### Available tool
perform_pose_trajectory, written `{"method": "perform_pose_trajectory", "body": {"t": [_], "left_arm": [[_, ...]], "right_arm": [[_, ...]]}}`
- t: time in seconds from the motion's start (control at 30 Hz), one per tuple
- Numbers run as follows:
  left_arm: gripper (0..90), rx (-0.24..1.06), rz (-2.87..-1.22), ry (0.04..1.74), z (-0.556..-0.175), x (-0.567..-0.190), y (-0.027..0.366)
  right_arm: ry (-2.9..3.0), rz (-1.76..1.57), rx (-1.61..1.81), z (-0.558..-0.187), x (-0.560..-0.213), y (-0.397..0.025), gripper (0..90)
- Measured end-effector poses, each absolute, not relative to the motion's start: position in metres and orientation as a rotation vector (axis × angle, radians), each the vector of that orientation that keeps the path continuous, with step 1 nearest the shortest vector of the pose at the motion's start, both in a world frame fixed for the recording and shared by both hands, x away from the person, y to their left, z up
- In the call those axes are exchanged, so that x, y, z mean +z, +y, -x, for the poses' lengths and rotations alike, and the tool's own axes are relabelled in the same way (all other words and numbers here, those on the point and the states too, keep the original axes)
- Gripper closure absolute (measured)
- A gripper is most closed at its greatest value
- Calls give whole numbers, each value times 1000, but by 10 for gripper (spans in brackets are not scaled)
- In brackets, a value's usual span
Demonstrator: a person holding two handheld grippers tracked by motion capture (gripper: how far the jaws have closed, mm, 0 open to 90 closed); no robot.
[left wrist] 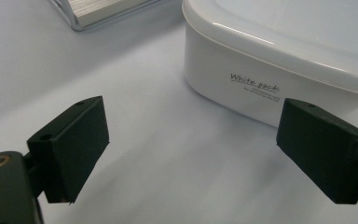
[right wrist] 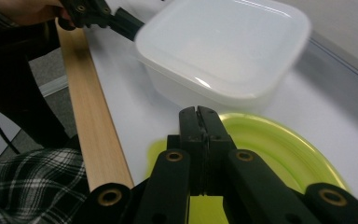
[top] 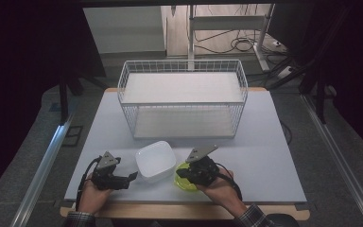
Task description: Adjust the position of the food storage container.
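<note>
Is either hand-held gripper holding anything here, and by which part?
The right hand-held gripper is shut on the near rim of the yellow-green plate. The left hand-held gripper is open, holding nothing, beside the white container.

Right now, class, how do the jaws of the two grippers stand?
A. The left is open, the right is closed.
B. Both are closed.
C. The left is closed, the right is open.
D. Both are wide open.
A: the left gripper has its jaws spread apart with bare table between them near the white box, while the right gripper has its jaws pressed together over the yellow-green plate.
</note>
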State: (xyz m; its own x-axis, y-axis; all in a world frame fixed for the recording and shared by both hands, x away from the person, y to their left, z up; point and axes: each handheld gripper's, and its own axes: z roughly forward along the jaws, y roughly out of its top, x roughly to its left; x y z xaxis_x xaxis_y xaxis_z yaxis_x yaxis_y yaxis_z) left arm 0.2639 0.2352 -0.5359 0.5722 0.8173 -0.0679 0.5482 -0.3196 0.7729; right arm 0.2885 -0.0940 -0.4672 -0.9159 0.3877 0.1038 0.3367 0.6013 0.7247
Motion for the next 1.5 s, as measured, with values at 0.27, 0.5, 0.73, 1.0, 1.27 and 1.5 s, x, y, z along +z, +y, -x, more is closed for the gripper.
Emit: {"method": "perform_pose_trajectory", "body": {"t": [0.27, 0.5, 0.73, 1.0, 1.27, 1.5], "left_arm": [[88, 427, -2016, 1093, -264, -536, 235], [88, 428, -2038, 1088, -264, -537, 233], [88, 430, -2046, 1086, -264, -538, 233], [88, 429, -2047, 1088, -264, -538, 233], [88, 426, -2049, 1088, -264, -538, 233], [88, 420, -2052, 1090, -264, -539, 232]], "right_arm": [[2814, -572, 1164, -288, -475, -64, 895], [2853, -575, 1126, -288, -481, -61, 895], [2849, -612, 1104, -288, -480, -75, 895], [2820, -666, 1065, -290, -480, -97, 895], [2752, -788, 1045, -297, -478, -132, 894], [2703, -863, 1025, -303, -477, -156, 894]]}}
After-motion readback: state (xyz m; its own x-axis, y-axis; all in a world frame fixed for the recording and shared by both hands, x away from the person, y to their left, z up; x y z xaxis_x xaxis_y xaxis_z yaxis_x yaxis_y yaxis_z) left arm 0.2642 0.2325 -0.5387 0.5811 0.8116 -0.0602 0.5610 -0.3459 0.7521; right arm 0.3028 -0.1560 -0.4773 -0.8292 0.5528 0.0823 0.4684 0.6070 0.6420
